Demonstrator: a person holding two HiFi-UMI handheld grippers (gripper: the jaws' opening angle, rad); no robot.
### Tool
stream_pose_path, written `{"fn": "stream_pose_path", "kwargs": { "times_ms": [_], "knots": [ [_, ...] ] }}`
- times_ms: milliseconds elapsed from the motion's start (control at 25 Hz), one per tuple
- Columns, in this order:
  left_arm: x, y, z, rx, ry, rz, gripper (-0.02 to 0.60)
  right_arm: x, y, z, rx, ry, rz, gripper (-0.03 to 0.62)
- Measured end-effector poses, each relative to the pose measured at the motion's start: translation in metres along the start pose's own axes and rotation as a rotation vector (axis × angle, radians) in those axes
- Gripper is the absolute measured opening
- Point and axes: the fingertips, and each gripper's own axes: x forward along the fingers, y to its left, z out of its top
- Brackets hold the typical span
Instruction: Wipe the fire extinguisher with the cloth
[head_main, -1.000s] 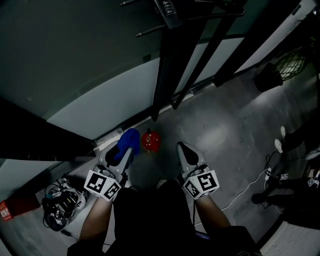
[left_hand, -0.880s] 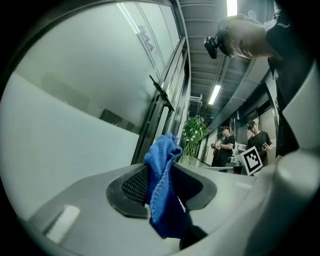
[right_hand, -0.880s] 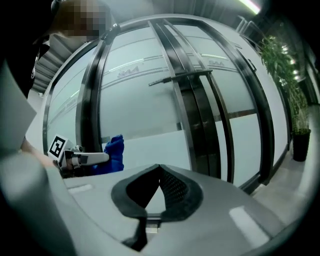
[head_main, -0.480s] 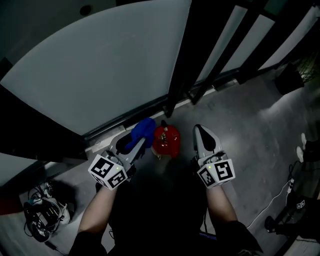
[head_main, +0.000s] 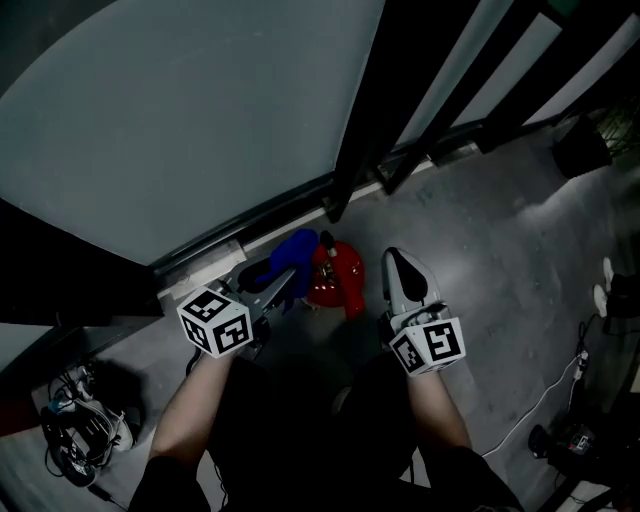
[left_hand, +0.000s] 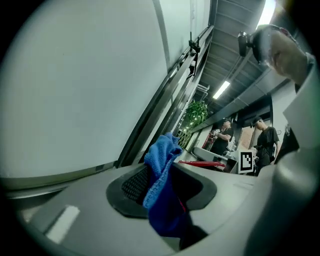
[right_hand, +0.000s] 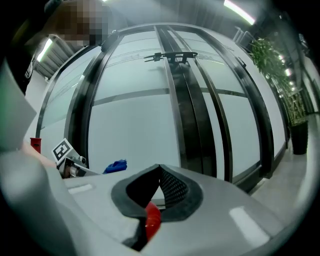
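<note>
Left hand-held gripper has its jaws closed on a blue cloth. The cloth is bunched between the pads and sticks out past the tips. In the head view the cloth meets the upper left edge of the red extinguisher, though I cannot tell whether it actually presses on it. The extinguisher stands on the grey floor close to the foot of a glass wall and beside a black frame post. It sits between the two grippers, just right of the left one and just left of the right one. The right hand-held gripper points toward the wall alongside the extinguisher. Its jaws are drawn together at the tips and clamp nothing that shows. Its own view has only a red sliver in the slit behind the tips, and what that is cannot be told. From that view the cloth appears off to the left, in front of the pale glass. A tangle of cables lies on the floor well to the left.
</note>
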Motion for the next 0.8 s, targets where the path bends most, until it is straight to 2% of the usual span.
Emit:
{"fn": "stream_pose_path", "kwargs": {
  "times_ms": [160,320,440,600,800],
  "knots": [
    [0.017,0.008,0.004,-0.042,0.048,-0.04,0.135,0.001,-0.004,-0.011,0.013,0.003,-0.016,0.003],
    [0.037,0.014,0.0,-0.082,0.183,-0.076,0.137,0.003,-0.003,-0.026,0.018,0.016,-0.013,0.003],
    [0.045,0.018,-0.004,-0.097,0.234,-0.083,0.137,0.003,-0.004,-0.044,0.032,0.049,-0.015,0.003],
    [0.047,0.028,-0.009,-0.128,0.218,-0.046,0.137,-0.004,-0.015,-0.045,0.078,0.035,-0.04,0.003],
    [0.036,0.047,-0.019,-0.254,0.142,0.021,0.137,-0.001,-0.007,-0.047,0.144,0.035,-0.005,0.003]
  ]
}}
